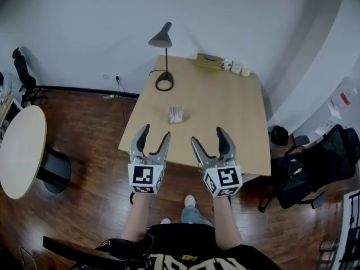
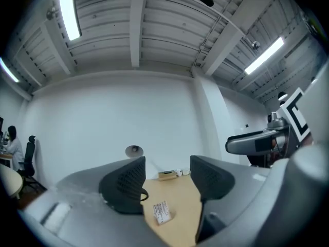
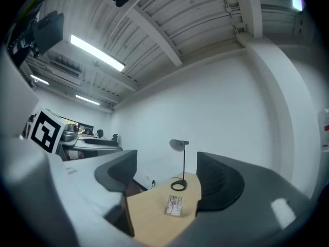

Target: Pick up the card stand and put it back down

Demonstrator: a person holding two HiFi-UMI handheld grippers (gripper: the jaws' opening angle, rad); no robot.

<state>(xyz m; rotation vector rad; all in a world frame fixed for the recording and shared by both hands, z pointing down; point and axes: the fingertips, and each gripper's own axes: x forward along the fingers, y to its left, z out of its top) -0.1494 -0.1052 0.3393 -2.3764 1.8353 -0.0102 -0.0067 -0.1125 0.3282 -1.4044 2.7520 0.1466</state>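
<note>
Two grippers hover side by side at the near edge of the counter (image 1: 225,111), held level. The left gripper (image 1: 156,134) has its fingers (image 2: 126,181) apart with nothing clamped. The right gripper (image 1: 208,136) likewise has its fingers (image 3: 218,187) spread and empty. The card stand (image 1: 176,115) sits upright on the counter just beyond both, short of the desk lamp (image 1: 163,55) near the far left corner.

The head view looks steeply down from high above the table's (image 1: 225,106) near edge. Both gripper views sit low at that edge and face level across it. All three views share the card stand (image 1: 176,115) and the lamp (image 1: 161,38).
</note>
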